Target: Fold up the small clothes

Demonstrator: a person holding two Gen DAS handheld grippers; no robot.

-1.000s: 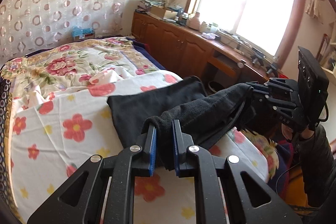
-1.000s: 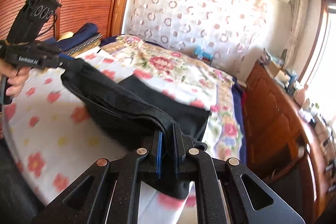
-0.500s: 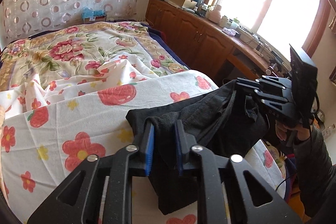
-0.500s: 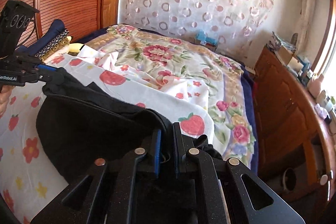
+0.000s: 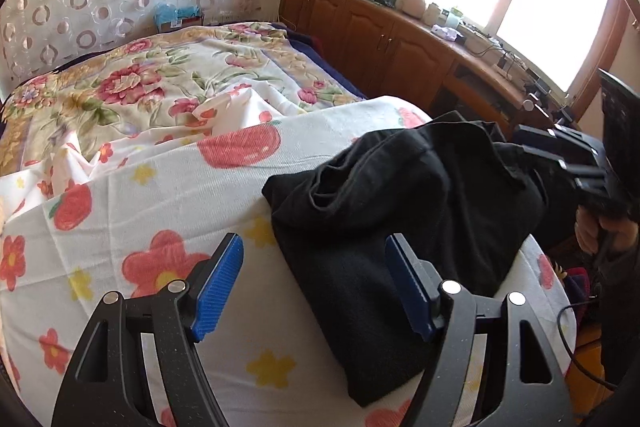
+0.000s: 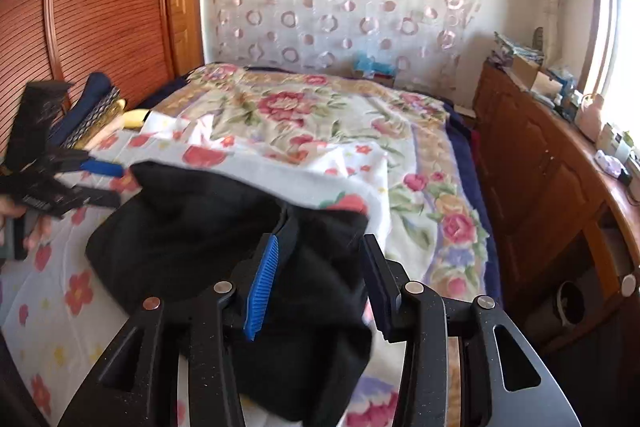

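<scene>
A black garment [image 5: 400, 211] lies folded over on itself in a loose heap on the flowered bedsheet [image 5: 140, 211], near the bed's right edge. My left gripper [image 5: 314, 287] hovers just over its near part; the jaws are opening and stand wide, and the blue pads [image 5: 218, 287] are clear of the cloth. The right wrist view shows the same garment [image 6: 192, 239] under my right gripper [image 6: 320, 283]. Its jaws are opening too, with cloth lying between the fingers but not pinched. Each gripper appears blurred in the other's view: right gripper [image 5: 560, 163], left gripper [image 6: 60, 183].
A wooden cabinet [image 5: 400, 43] with clutter on top runs under the bright window on the right. A wooden wardrobe [image 6: 100, 7] stands on the left, with folded dark items [image 6: 88, 107] beside it. A blue box [image 6: 376, 67] sits at the bed's far end.
Both grippers held the black garment stretched between them, shut on it. Both have now opened and let it go, and it has dropped into a folded heap on the bed.
</scene>
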